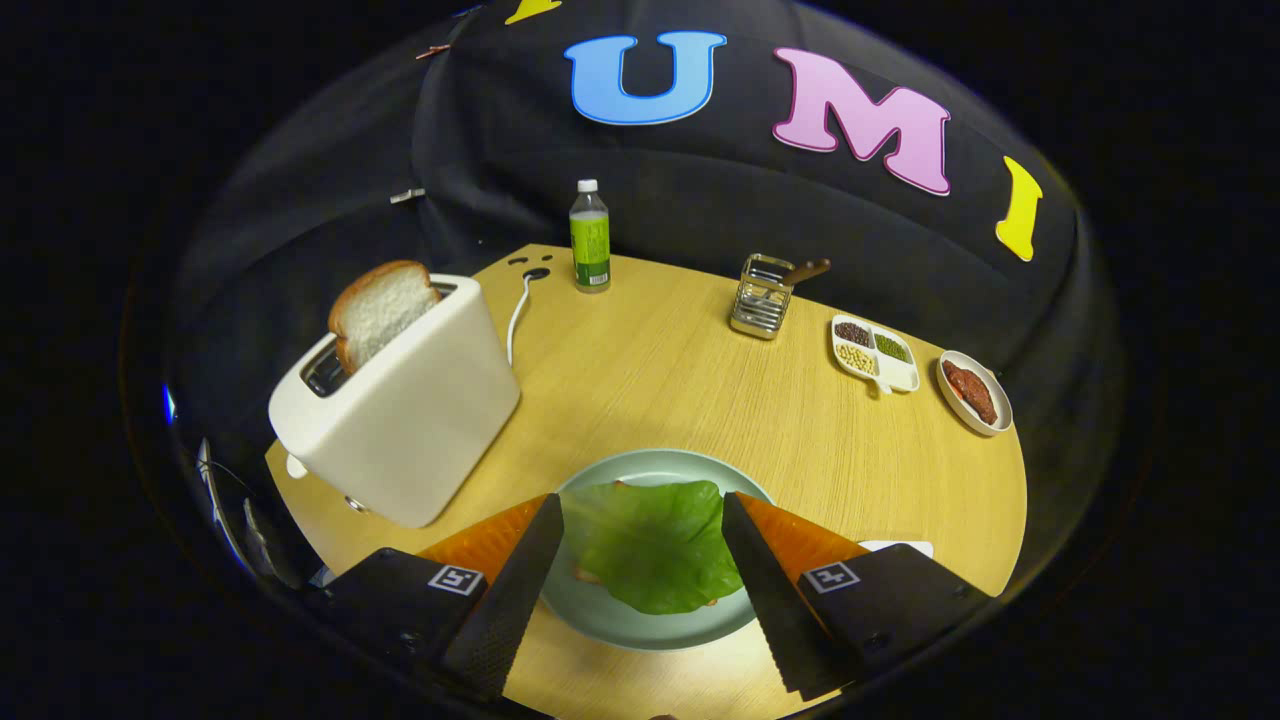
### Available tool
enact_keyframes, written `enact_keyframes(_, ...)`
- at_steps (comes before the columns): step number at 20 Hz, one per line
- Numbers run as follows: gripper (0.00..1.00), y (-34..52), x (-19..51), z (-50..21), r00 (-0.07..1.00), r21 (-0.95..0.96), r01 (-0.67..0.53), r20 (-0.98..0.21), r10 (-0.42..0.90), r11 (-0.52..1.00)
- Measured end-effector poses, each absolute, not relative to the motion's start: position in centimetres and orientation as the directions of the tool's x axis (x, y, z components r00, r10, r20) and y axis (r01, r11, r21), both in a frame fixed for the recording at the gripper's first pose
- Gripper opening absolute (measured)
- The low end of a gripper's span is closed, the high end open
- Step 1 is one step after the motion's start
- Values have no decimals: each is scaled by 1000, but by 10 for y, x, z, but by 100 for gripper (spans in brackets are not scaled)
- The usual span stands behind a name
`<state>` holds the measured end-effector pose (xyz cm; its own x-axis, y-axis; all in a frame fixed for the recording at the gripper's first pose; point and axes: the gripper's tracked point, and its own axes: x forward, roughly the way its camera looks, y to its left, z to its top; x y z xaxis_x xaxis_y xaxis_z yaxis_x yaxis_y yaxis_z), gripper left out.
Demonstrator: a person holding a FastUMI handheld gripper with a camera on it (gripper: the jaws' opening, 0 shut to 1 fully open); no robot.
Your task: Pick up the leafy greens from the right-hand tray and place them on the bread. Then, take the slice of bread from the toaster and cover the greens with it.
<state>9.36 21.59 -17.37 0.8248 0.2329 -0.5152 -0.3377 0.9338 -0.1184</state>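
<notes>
A green lettuce leaf (650, 550) lies flat on the pale round plate (650, 462), covering the bread under it; only a brown sliver of crust (585, 575) peeks out at the leaf's left side. My gripper (640, 498) hovers over the plate, open, its two fingers standing wide on either side of the leaf without pressing it. Beyond the left finger stands a white toaster (410, 420) with a slice of bread (380, 310) sticking up out of its slot.
On the round wooden table (650, 370), a green-labelled bottle (590, 238) stands at the back. A wire holder (762, 297), a divided dish of beans (875, 355) and a small dish of reddish food (973, 392) sit back right. The toaster's cable (515, 315) trails behind it. A white edge (895, 546) shows by the right finger.
</notes>
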Motion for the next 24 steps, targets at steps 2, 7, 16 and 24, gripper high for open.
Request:
enact_keyframes(2,99,234,95,-151,833,-97,-359,-482,272,928)
enact_keyframes(7,100,285,89,-110,815,-40,-436,-442,376,899)
enact_keyframes(16,99,377,91,-82,766,-51,-563,-409,497,825)
enact_keyframes(24,99,424,111,-110,746,-51,-571,-450,491,820)
